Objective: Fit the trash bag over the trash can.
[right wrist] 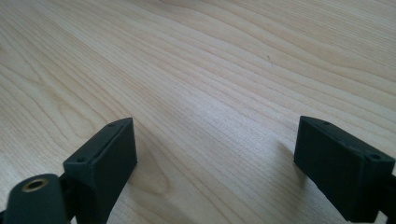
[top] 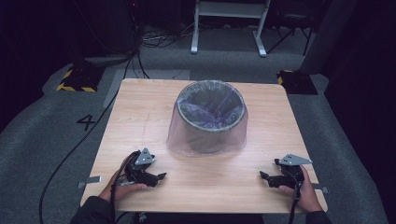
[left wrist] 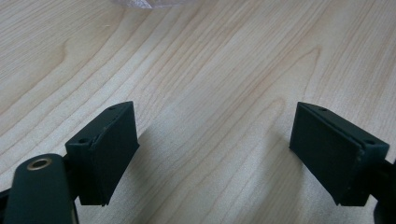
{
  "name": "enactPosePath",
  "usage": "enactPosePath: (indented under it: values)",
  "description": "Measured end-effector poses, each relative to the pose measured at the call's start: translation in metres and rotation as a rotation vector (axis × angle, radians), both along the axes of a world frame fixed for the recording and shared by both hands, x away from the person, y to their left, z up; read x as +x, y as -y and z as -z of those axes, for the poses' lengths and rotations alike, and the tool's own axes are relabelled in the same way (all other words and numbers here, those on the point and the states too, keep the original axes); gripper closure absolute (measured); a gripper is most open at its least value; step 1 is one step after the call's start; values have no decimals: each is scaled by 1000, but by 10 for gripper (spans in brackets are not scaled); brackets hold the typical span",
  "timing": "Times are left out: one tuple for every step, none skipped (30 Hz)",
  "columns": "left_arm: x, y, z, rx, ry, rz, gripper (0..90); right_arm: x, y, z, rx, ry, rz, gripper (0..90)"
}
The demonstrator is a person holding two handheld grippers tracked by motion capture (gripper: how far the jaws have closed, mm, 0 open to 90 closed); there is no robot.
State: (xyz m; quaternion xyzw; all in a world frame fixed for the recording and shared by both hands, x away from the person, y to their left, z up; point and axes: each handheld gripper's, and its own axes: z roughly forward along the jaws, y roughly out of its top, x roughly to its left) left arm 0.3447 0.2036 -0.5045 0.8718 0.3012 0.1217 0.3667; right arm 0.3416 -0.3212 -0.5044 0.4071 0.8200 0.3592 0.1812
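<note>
while a round bin (top: 211,116) draped in filmy clear plastic sits at frame centre on the pale grained table (top: 140,116), left gripper (top: 161,176) and right gripper (top: 263,175) rest lower left and lower right — jaws spread, empty; the left gripper view catches a crinkled film edge (left wrist: 140,3) at top.

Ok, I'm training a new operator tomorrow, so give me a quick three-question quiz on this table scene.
1. True or false: the bin is lined with a thin plastic bag.
2. The left gripper is: A) shut on the bag, B) open and empty, C) inside the bin.
3. What lies between the right gripper jaws?

Key: 1 true; 2 B; 3 nothing, with the bare wooden table beyond them.
</note>
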Motion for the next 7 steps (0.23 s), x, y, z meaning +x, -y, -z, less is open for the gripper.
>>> enactPosePath:
  values:
    - [0,0,0,-1,0,0,147,0,0,0,0,0,0,130]
    - [0,0,0,-1,-1,1,147,0,0,0,0,0,0,130]
    - [0,0,0,-1,-1,2,147,0,0,0,0,0,0,130]
    - [0,0,0,-1,-1,2,147,0,0,0,0,0,0,130]
    - [0,0,0,-1,-1,2,147,0,0,0,0,0,0,130]
    - [0,0,0,-1,-1,2,147,0,0,0,0,0,0,130]
    - [0,0,0,0,-1,2,147,0,0,0,0,0,0,130]
